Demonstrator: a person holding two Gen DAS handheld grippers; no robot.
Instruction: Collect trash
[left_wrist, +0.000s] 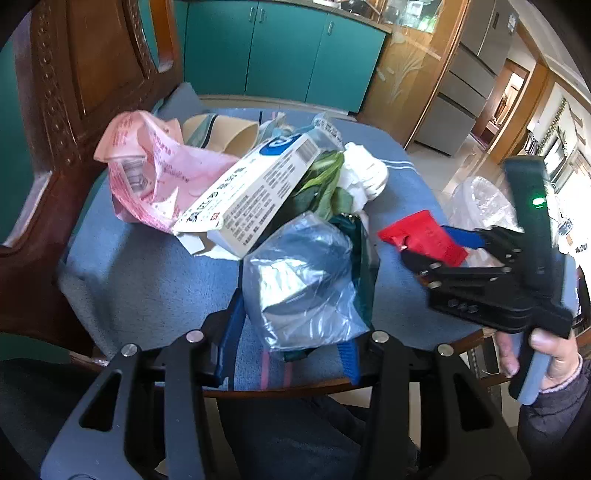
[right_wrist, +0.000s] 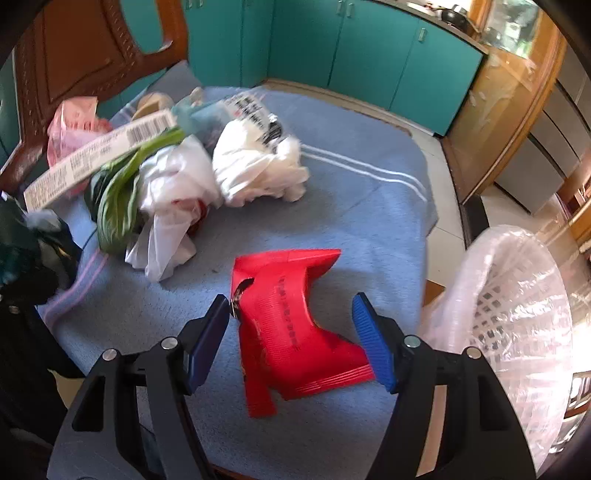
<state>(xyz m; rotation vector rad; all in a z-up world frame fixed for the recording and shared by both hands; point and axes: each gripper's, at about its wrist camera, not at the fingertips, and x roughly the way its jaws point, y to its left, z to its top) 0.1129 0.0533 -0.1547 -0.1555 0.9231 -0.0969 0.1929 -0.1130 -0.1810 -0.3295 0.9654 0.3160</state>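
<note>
- Trash lies heaped on the blue cloth (right_wrist: 351, 206): white box (left_wrist: 255, 192), pink bag (left_wrist: 147, 173), clear bag (left_wrist: 299, 284).
- Lined basket (right_wrist: 517, 325) stands at right.
- Red carton (right_wrist: 295, 332) lies near, between the spread fingers of the right gripper (right_wrist: 291, 339).
- Left gripper (left_wrist: 291, 350) straddles the clear bag, released.
</note>
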